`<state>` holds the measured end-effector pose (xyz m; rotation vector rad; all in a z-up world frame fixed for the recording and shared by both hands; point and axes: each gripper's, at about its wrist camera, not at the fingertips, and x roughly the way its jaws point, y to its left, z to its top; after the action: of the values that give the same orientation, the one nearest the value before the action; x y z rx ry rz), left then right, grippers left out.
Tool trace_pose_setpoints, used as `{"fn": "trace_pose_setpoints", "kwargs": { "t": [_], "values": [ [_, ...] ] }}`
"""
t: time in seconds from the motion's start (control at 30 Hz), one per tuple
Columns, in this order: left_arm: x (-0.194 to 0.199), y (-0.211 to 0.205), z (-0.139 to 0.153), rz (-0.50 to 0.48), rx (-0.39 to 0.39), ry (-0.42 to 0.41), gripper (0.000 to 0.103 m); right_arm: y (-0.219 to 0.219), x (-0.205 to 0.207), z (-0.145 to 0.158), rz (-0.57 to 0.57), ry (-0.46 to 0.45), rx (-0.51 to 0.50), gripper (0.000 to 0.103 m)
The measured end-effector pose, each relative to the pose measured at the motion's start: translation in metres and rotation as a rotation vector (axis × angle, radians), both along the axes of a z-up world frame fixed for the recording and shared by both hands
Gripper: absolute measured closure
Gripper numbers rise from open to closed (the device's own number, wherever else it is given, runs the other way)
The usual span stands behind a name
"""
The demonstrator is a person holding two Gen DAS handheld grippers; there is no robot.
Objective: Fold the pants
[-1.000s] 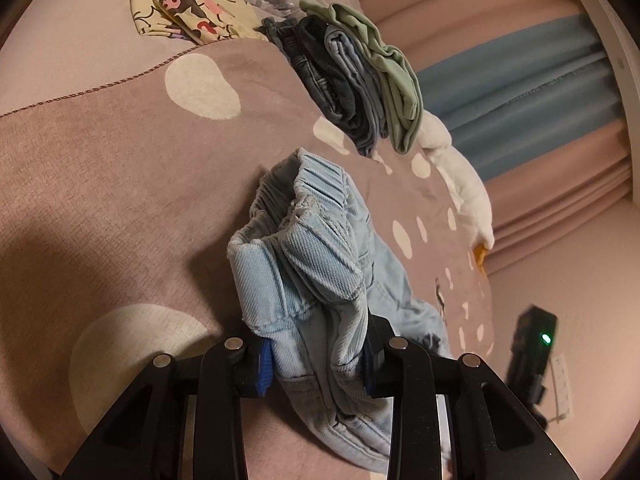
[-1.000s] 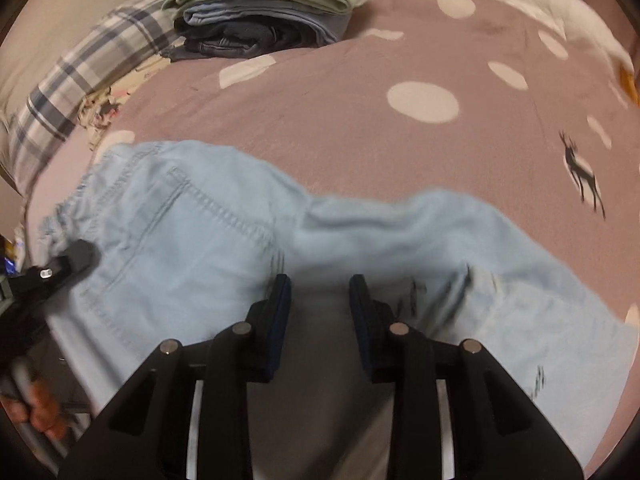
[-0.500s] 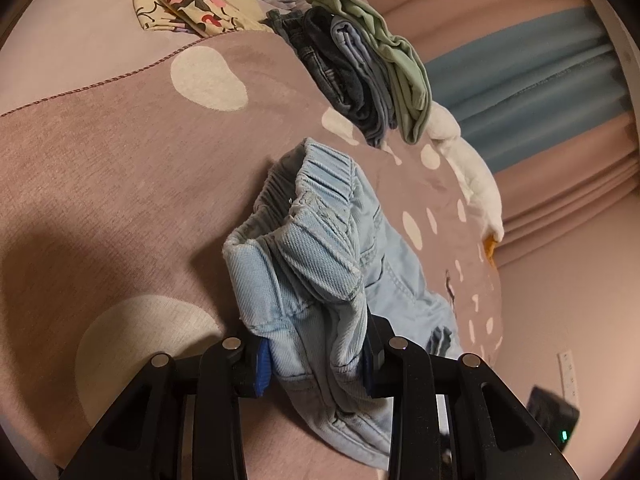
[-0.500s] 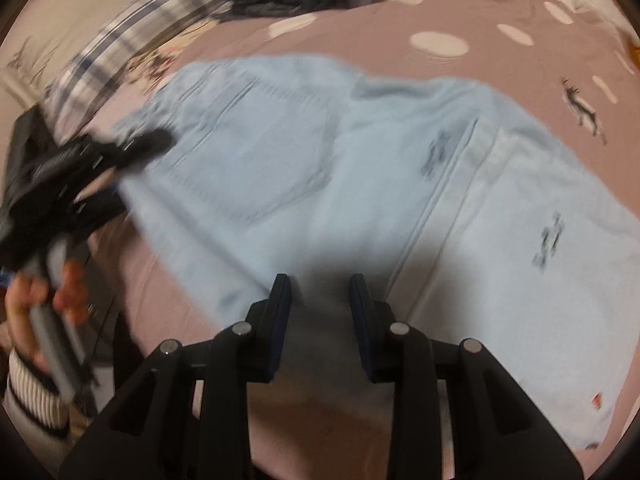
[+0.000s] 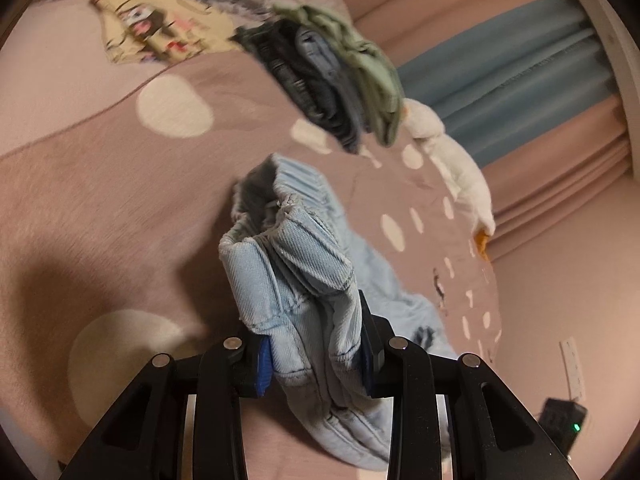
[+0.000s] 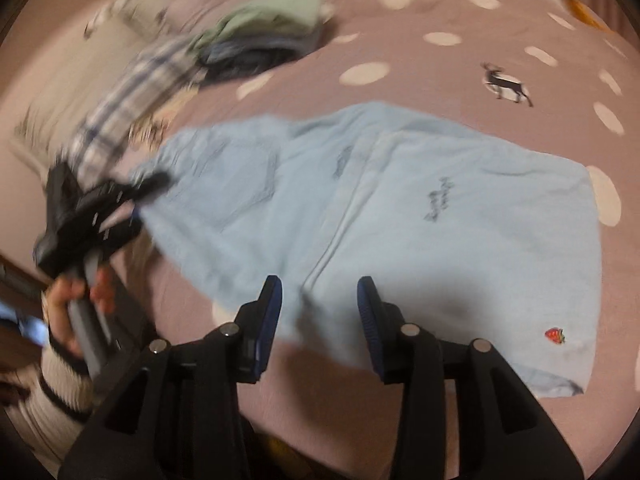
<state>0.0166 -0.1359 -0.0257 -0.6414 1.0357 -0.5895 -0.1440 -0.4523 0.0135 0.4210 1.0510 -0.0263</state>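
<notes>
One waistband of pants (image 5: pixel 288 280) between left jaws.

dark script on pants (image 6: pixel 440 198), illegible

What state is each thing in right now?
light blue pants: spread on the bedspread, waistband end bunched and lifted
left gripper: shut on the waistband
right gripper: jaws opening, nothing pinched, above the pants
stack of clothes: folded, piled
</notes>
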Motion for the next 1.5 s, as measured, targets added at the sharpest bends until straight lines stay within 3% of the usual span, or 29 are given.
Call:
{"fn": "trace_pose_setpoints", "kwargs": {
  "t": [0.07, 0.17, 0.27, 0.4, 0.6, 0.73, 0.8, 0.93, 1.03, 1.17, 1.2, 1.27, 1.33, 1.5],
  "values": [
    [0.000, -0.005, 0.010, -0.013, -0.003, -0.021, 0.072, -0.004, 0.009, -0.006, -0.012, -0.018, -0.013, 0.063],
    [-0.002, -0.018, 0.027, -0.041, 0.001, -0.066, 0.072, 0.003, 0.025, -0.035, -0.002, 0.054, -0.016, 0.063],
    [-0.005, -0.036, 0.044, -0.088, 0.019, -0.124, 0.072, 0.008, 0.026, -0.039, 0.011, 0.030, -0.040, 0.062],
    [-0.011, -0.068, 0.063, -0.163, 0.041, -0.189, 0.072, -0.007, 0.026, -0.039, -0.012, 0.031, 0.065, 0.061],
    [-0.025, -0.115, 0.074, -0.279, 0.098, -0.262, 0.072, -0.047, 0.009, -0.044, -0.160, -0.018, 0.329, 0.057],
    [-0.037, -0.143, 0.073, -0.361, 0.155, -0.305, 0.072, -0.073, -0.005, -0.057, -0.295, -0.116, 0.657, 0.042],
    [-0.046, -0.162, 0.065, -0.428, 0.226, -0.321, 0.072, -0.082, -0.006, -0.064, -0.346, -0.165, 0.804, 0.040],
    [-0.059, -0.192, 0.041, -0.529, 0.331, -0.304, 0.072, -0.088, -0.002, -0.077, -0.409, -0.233, 1.015, 0.031],
    [-0.065, -0.202, 0.027, -0.575, 0.366, -0.286, 0.072, -0.086, 0.014, -0.085, -0.390, -0.146, 1.026, 0.029],
    [-0.069, -0.197, 0.028, -0.604, 0.382, -0.300, 0.071, -0.086, 0.038, -0.077, -0.326, -0.123, 1.015, 0.029],
    [-0.067, -0.194, 0.028, -0.613, 0.377, -0.297, 0.070, -0.087, 0.042, -0.074, -0.320, -0.114, 0.980, 0.032],
    [-0.067, -0.193, 0.026, -0.646, 0.352, -0.270, 0.051, -0.088, 0.054, -0.073, -0.297, -0.061, 0.894, 0.051],
    [-0.069, -0.187, 0.023, -0.652, 0.330, -0.252, 0.046, -0.090, 0.055, -0.075, -0.276, -0.045, 0.854, 0.065],
    [-0.080, -0.160, 0.032, -0.645, 0.254, -0.247, 0.046, -0.094, 0.050, -0.073, -0.298, -0.060, 0.811, 0.070]
  ]
}}
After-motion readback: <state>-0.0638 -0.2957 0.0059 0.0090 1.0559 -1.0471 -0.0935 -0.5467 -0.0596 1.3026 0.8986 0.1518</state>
